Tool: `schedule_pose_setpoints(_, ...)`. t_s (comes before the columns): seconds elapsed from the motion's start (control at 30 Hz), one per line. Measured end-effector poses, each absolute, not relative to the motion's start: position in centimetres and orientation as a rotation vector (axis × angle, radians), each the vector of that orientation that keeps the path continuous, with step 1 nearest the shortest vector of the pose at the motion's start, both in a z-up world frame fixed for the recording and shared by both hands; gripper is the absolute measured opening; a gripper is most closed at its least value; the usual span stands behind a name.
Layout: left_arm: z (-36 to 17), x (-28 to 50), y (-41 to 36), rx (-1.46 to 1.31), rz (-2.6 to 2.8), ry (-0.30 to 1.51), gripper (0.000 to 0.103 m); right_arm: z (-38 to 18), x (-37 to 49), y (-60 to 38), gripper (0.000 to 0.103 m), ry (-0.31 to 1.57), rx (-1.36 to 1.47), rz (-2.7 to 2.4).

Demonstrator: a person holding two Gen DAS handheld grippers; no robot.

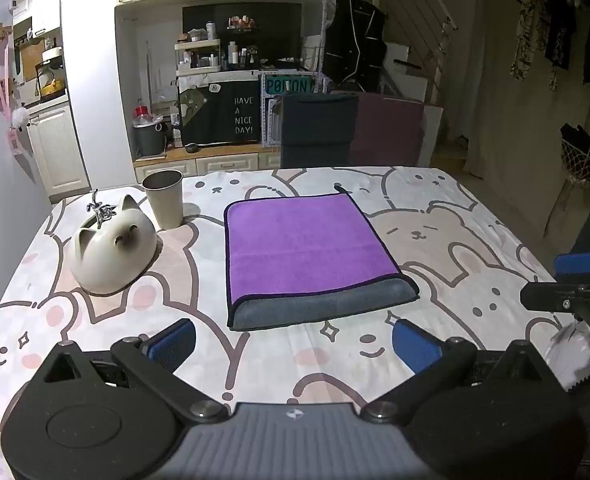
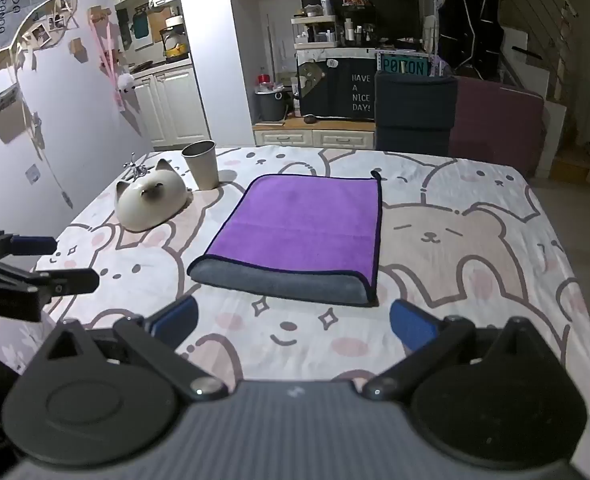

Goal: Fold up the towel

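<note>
The towel (image 1: 307,248) lies flat on the table (image 1: 475,240), near the middle and somewhat toward the far edge. It is folded over: the purple face is on top, and the grey underside shows as a rounded band along the near edge. A dark trim runs around the border. A small loop tab projects from the far right corner. A faint crease crosses the purple face from left to right.

The left gripper (image 1: 293,340) is at the near edge, short of the towel's near edge and not touching it. Its jaws stand wide apart, with nothing between the blue pads (image 1: 175,340). The table cover shows in the gap.

The right gripper (image 2: 293,328) is also at the near edge, short of the towel's grey fold and clear of it. Its jaws are spread wide and hold nothing. Its blue pads (image 2: 413,326) frame bare cover.

Each gripper appears at the side of the other's view: the right one at the right margin of the left view, the left one at the left margin of the right view. Both are apart from the towel.

A cat-shaped bowl (image 1: 113,248) sits on the table left of the towel, toward the left edge. A cup (image 1: 163,198) stands upright just behind the bowl, near the far left part of the table. Neither touches the towel.

The cover (image 2: 455,240) is printed with rabbit and bear figures.
</note>
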State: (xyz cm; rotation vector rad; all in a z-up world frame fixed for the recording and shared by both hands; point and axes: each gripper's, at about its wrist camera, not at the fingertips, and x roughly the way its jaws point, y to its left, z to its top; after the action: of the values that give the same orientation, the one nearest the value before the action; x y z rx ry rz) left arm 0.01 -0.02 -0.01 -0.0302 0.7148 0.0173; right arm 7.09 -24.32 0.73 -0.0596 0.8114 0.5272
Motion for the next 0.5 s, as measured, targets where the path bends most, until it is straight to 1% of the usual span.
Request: schedule_pose_setpoints(0.5,-0.02,0.04,0.0,-0.038,0.014,0.721,0.103,0.72,7.15,-24.25,0.103,0.82,-0.064,0.526)
